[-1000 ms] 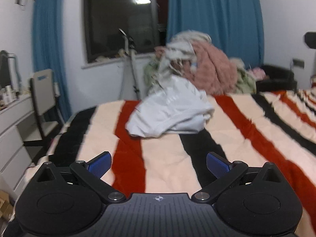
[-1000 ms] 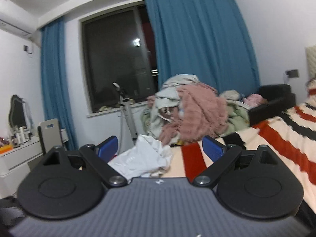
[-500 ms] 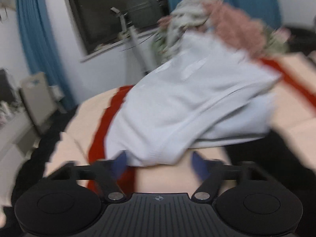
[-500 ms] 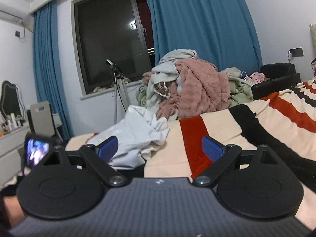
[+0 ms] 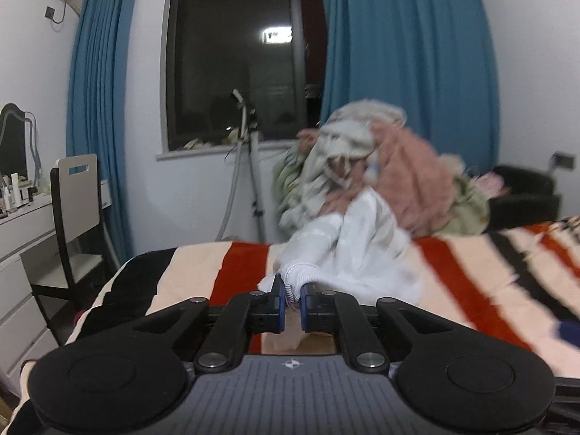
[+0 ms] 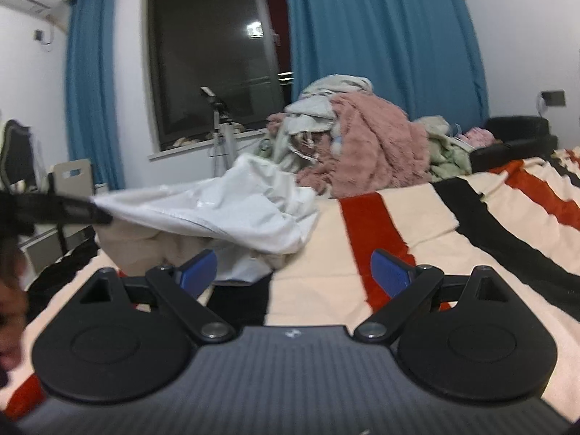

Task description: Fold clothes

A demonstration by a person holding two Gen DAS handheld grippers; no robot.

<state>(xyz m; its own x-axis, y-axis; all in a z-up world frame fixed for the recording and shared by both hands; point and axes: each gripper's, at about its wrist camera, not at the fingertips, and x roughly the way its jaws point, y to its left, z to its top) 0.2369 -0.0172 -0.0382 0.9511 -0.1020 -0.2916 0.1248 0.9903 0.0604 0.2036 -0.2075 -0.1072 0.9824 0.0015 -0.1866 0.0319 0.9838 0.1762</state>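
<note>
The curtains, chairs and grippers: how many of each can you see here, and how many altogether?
Blue curtains: 2, a left curtain and a right curtain.
Chairs: 1, the chair by the dresser.
Grippers: 2, the left gripper clamped on the white garment, the right gripper open.
Total: 5.

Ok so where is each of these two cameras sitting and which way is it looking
Left wrist: on the left gripper, facing across the striped bed toward the window; its jaws, just closed, pinch the white garment by its ribbed cuff.
Right wrist: on the right gripper, jaws open and empty, low over the bed, same heading; the left gripper's black fingers enter at left, lifting the garment.
Shared: garment, bed, clothes pile, blue curtains.
</note>
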